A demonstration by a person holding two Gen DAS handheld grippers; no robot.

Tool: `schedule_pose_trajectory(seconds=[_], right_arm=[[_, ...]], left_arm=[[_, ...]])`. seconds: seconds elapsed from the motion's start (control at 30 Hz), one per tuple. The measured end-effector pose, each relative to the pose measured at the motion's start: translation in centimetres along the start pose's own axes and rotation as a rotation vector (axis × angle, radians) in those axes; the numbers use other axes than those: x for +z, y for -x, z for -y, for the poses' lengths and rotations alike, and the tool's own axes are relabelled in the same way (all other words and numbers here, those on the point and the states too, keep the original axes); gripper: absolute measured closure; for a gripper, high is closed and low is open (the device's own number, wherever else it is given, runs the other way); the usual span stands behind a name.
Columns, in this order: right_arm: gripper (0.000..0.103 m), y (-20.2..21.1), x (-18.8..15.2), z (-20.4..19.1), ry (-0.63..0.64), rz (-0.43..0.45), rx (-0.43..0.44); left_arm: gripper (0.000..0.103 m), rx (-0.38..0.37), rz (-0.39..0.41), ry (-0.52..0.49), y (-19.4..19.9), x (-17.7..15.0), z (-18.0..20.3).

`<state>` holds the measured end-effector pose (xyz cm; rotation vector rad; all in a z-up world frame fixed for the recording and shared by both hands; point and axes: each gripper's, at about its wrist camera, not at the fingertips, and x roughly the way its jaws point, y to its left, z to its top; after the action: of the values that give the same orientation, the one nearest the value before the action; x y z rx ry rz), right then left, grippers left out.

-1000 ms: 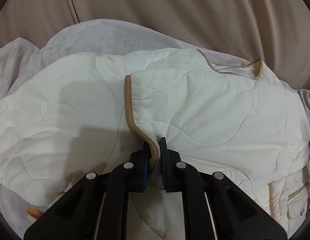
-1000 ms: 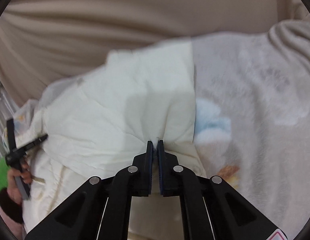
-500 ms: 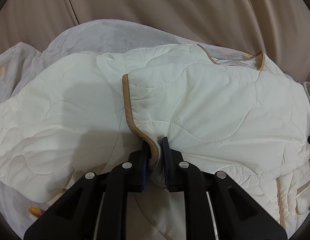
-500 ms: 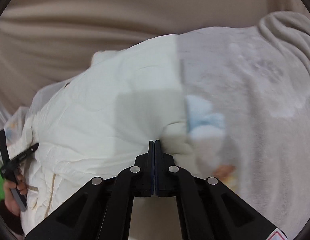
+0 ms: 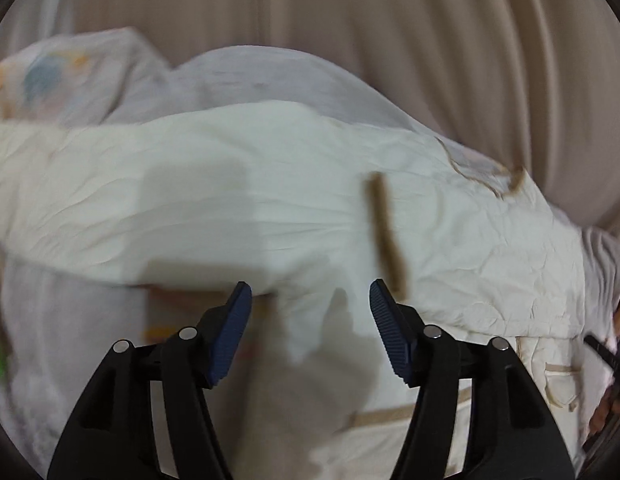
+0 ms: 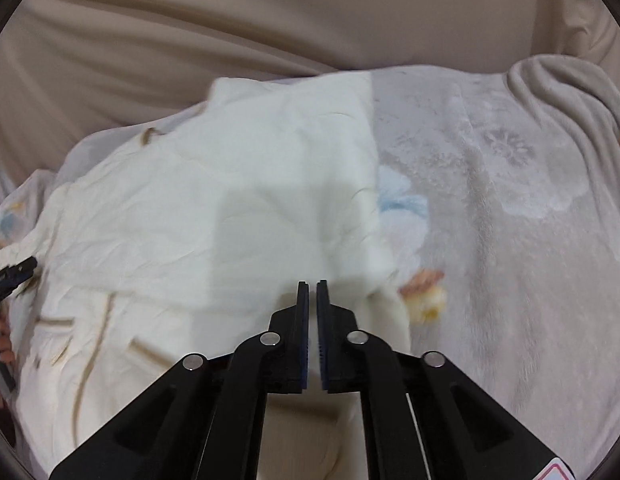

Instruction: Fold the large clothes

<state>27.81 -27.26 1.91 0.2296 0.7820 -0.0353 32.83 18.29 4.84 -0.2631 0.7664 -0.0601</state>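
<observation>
A cream quilted jacket (image 5: 270, 200) with tan trim (image 5: 386, 236) lies spread on a pale grey patterned blanket (image 5: 270, 80). My left gripper (image 5: 310, 304) is open, its blue pads apart just above the jacket's near edge, holding nothing. In the right wrist view the jacket (image 6: 230, 200) lies folded with a straight right edge. My right gripper (image 6: 312, 292) has its jaws nearly together at the jacket's near edge, with a thin gap between them and no cloth seen in it. Both views are motion-blurred.
A beige curtain (image 6: 270, 20) hangs behind the bed. The blanket (image 6: 490, 200) with flower and cartoon prints extends to the right. The other gripper and hand show at the left edge (image 6: 10, 280) and at the right edge of the left wrist view (image 5: 610, 356).
My left gripper has let go of the tan-trimmed jacket edge and opened wide. The right gripper has parted slightly and sits at the folded jacket's edge. Both views have shifted.
</observation>
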Motion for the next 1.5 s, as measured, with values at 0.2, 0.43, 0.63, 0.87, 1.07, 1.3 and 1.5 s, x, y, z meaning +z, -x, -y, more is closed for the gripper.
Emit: schedule_pose_trajectory(seconds=[0.2, 0.43, 0.63, 0.87, 1.07, 1.3, 1.5], right_arm=[[0.095, 5.1, -6.0, -3.8, 0.095, -0.019, 0.113], [0.09, 5.0, -10.9, -5.6, 0.112, -0.044, 0.155], [0.088, 4.7, -11.8, -5.6, 0.094, -0.019, 0.162], [0.085, 4.4, -12.3, -5.7, 0.097, 0.002, 0.161], [0.084, 4.3, -12.3, -5.3, 0.072, 0.003, 0.185], [0.081, 4.4, -12.5, -4.9, 0.063, 0.01, 0.203], [0.071, 4.9, -12.7, -4.3, 0.041, 0.025, 0.227]], left_arm=[[0.037, 0.128, 0.034, 0.281, 3.3, 1.0, -11.8], [0.037, 0.183, 0.021, 0.477, 0.4, 3.1, -18.9], [0.053, 0.232, -0.003, 0.538, -2.9, 4.4, -20.9], [0.095, 0.248, 0.135, 0.32, 0.8, 7.8, -15.3], [0.096, 0.119, 0.341, 0.004, 7.3, 10.1, -1.0], [0.089, -0.075, 0.245, -0.467, 3.2, 3.4, 21.5], [0.065, -0.025, 0.003, -0.645, -7.1, -7.3, 26.7]])
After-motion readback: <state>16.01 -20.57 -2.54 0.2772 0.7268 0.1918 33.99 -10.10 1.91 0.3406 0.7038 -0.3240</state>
